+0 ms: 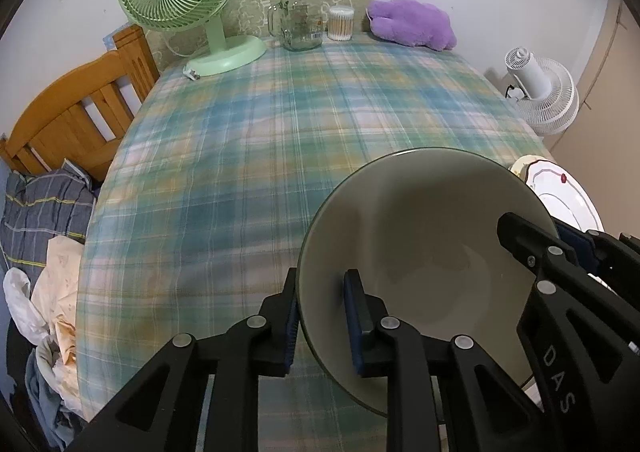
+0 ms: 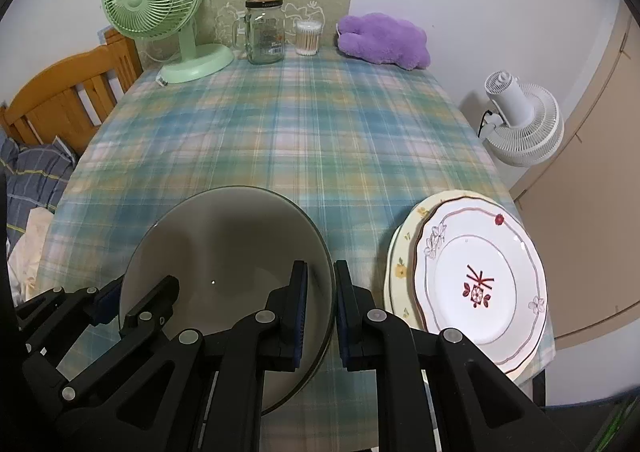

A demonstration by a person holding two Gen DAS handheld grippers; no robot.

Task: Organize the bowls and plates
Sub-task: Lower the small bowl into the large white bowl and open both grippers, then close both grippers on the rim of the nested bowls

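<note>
Your table (image 2: 280, 140) carries everything, and most of its plaid cloth lies bare between the back edge and the near edge, so there is room to set things down.

You hold the bowl (image 2: 224, 252) over the near edge, left of the plates. It is wide and deep, which is likely why you take it from both sides. The left gripper (image 1: 324, 316) straddles its left rim, one finger inside and one outside, and the right gripper (image 2: 320, 308) straddles the right rim the same way. A gap shows between pads and wall on each, so neither looks fully clamped. I cannot tell whether the bowl rests on the cloth or hangs just above it.

The plates (image 2: 480, 276) sit stacked at the near right corner, the flowered white one on a cream one, overhanging the edge a little. They lie just beside your right gripper, so mind that stack if you swing the bowl rightward.

Along the back edge stand the green fan (image 2: 160, 8) at the left corner, then the jar (image 2: 264, 32), the swab tub (image 2: 309, 37) and the purple toy (image 2: 384, 38). All are well apart from the bowl and block nothing.
</note>
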